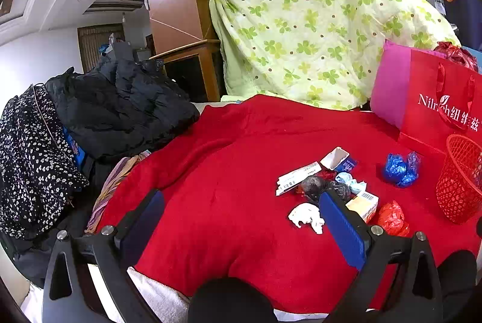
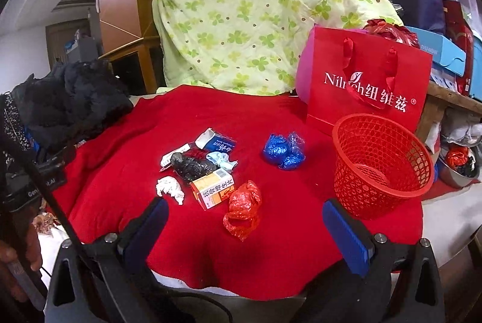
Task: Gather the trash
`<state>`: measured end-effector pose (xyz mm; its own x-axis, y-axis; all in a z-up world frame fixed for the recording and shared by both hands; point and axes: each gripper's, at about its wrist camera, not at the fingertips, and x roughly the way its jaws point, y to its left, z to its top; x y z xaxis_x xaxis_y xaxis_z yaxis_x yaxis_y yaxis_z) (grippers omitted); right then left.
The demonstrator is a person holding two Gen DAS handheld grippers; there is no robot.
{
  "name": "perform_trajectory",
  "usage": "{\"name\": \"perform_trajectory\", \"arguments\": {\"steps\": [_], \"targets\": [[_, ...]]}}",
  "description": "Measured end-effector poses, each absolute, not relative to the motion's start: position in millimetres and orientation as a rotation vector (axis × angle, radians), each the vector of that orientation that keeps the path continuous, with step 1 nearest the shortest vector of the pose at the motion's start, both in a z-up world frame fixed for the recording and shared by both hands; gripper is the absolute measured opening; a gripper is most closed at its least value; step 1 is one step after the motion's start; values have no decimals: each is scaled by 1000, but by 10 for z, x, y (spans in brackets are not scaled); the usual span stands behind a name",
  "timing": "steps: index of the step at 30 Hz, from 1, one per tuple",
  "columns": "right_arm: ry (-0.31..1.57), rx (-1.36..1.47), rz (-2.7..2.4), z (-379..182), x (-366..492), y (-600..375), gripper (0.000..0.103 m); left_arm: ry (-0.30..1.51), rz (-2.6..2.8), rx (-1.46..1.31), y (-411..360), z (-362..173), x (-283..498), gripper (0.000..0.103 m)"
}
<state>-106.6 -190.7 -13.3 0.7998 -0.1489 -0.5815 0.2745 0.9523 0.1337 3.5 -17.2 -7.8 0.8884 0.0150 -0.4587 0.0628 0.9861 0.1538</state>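
Observation:
Trash lies in a loose heap on the red blanket (image 2: 271, 247): a crumpled white tissue (image 2: 170, 188), a black plastic bag (image 2: 192, 165), an orange-and-white box (image 2: 214, 186), a blue-and-white open box (image 2: 215, 142), a red plastic bag (image 2: 243, 206) and a blue crumpled bag (image 2: 284, 151). A red mesh basket (image 2: 381, 164) stands empty to the right. My right gripper (image 2: 245, 220) is open, just short of the red bag. My left gripper (image 1: 241, 211) is open over bare blanket, left of the tissue (image 1: 305, 216) and the heap; the basket (image 1: 461, 178) shows at its far right.
A red paper gift bag (image 2: 367, 91) stands behind the basket. A green clover-print quilt (image 2: 256, 18) is draped at the back. Dark coats (image 1: 120, 103) and a floral garment (image 1: 27, 157) pile up on the left. Boxes and bags crowd the right shelf (image 2: 442, 51).

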Motion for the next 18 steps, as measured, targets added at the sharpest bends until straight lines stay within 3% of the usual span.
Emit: {"name": "perform_trajectory", "arguments": {"steps": [18], "targets": [[676,262,-203,-389,-735,-2160,103,556,-14,193,-346,-260,274,102]]}}
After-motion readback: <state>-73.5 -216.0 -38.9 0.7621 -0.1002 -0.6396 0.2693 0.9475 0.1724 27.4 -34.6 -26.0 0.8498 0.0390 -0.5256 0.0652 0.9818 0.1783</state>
